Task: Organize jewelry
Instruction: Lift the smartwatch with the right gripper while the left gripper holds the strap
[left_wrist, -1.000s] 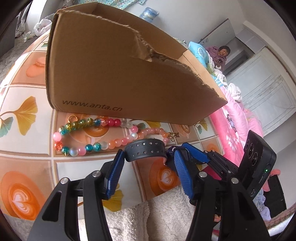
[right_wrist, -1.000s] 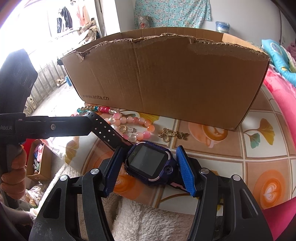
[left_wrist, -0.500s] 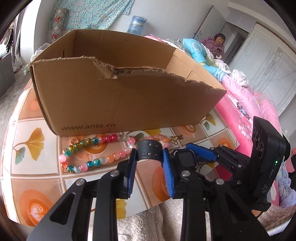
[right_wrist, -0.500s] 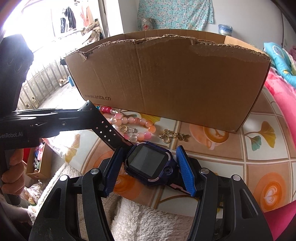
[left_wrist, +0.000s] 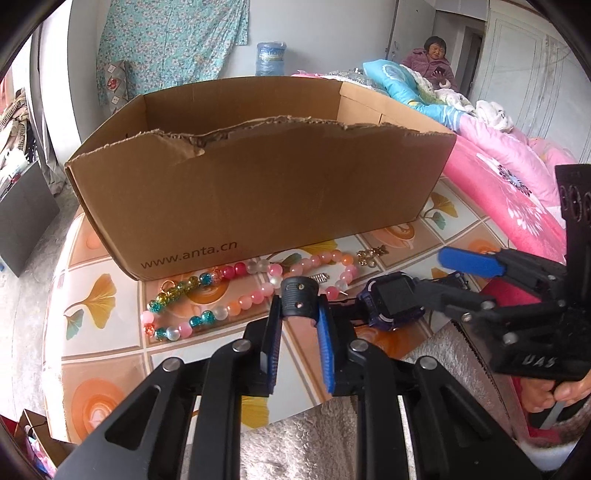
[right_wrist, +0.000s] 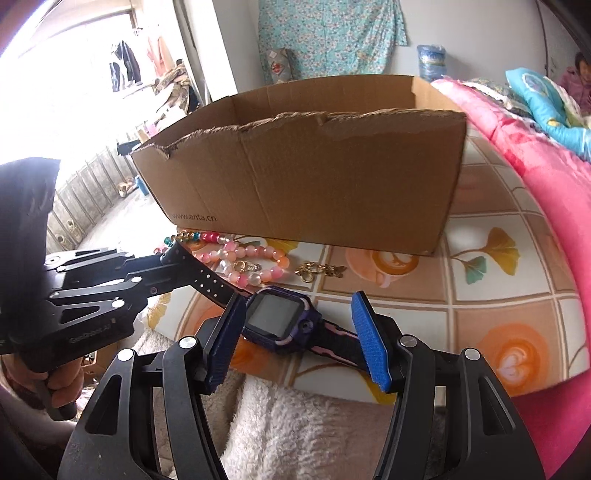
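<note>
A purple smartwatch (right_wrist: 279, 319) with a black perforated strap hangs above the table's front edge. My left gripper (left_wrist: 298, 308) is shut on the strap's end (left_wrist: 299, 295). My right gripper (right_wrist: 297, 317) is open, its blue pads wide around the watch face; the left pad is next to the watch, the right pad is apart from it. The watch face also shows in the left wrist view (left_wrist: 395, 299). Bead bracelets (left_wrist: 236, 295) and a small gold chain (right_wrist: 319, 269) lie on the table in front of an open cardboard box (left_wrist: 258, 184).
The table (right_wrist: 498, 295) has a tile-and-ginkgo pattern cloth. A pink quilted bed (left_wrist: 509, 184) is right of it. A white fluffy cloth (right_wrist: 295, 424) lies below the grippers. A person sits at the far back right.
My right gripper has opened and let go of the watch body. My left gripper has closed on the strap end and both views have risen, showing the box interior.
</note>
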